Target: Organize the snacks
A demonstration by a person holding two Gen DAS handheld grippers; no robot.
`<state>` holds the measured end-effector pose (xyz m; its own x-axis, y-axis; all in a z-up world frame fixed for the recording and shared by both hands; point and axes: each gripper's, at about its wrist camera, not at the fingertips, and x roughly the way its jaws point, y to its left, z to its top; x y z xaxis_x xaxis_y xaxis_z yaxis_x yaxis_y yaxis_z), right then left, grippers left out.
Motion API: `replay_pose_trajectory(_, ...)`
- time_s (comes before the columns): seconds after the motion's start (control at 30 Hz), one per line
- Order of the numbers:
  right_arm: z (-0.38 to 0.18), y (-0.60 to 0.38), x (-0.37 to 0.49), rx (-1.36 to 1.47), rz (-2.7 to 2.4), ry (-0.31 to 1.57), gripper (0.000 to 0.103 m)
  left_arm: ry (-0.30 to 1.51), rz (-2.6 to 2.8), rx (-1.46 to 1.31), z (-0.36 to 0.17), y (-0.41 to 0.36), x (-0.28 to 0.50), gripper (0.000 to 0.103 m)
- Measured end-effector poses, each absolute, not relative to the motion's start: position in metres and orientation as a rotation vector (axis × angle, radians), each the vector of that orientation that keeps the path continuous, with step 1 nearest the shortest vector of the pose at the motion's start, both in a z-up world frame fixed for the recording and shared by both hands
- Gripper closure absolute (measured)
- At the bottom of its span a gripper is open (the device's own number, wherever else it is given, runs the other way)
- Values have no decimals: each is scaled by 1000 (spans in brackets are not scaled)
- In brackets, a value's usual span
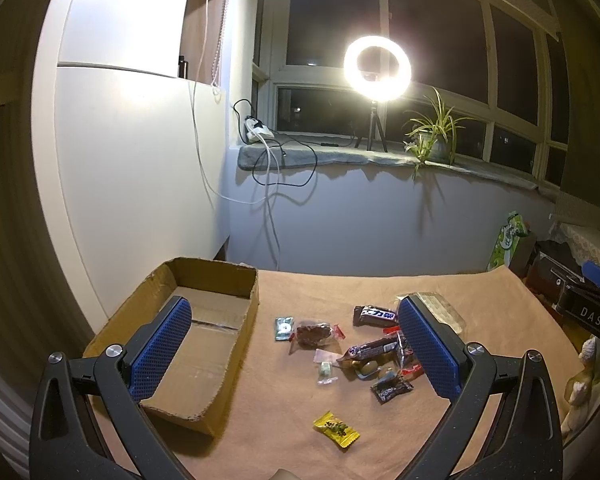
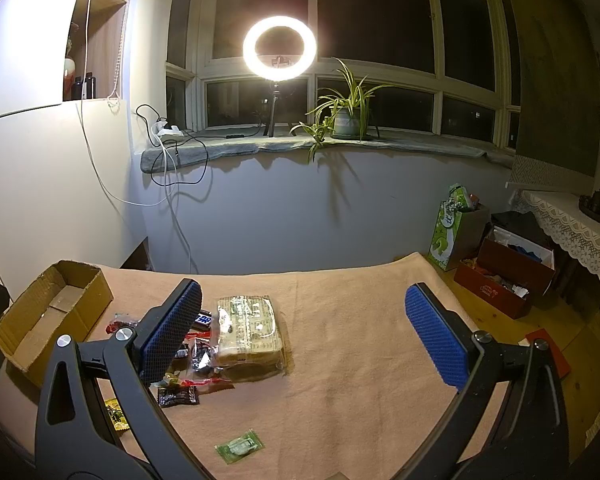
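At far left we see the open brown cardboard box (image 1: 204,344), long axis running away from us, empty on the peach tablecloth (image 1: 284,408). Right of it lie scattered wrapped snacks (image 1: 364,354), with the brown chocolate bar (image 1: 376,314) lying crosswise. Our left gripper (image 1: 296,350) and right gripper (image 2: 306,338) both hover released, holding nothing.

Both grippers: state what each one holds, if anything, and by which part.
Nothing is held. The left gripper and right gripper are both open above the table, with no snack between the fingers.
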<state>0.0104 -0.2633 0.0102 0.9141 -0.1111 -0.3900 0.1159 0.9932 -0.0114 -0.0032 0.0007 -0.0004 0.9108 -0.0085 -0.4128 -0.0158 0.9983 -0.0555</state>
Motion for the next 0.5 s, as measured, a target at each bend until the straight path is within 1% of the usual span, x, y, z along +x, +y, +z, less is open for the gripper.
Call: replay_pose_trajectory(0.5,9,-264,10,14,-116,401,0,425,-5,-52,-2,-4,-2,0)
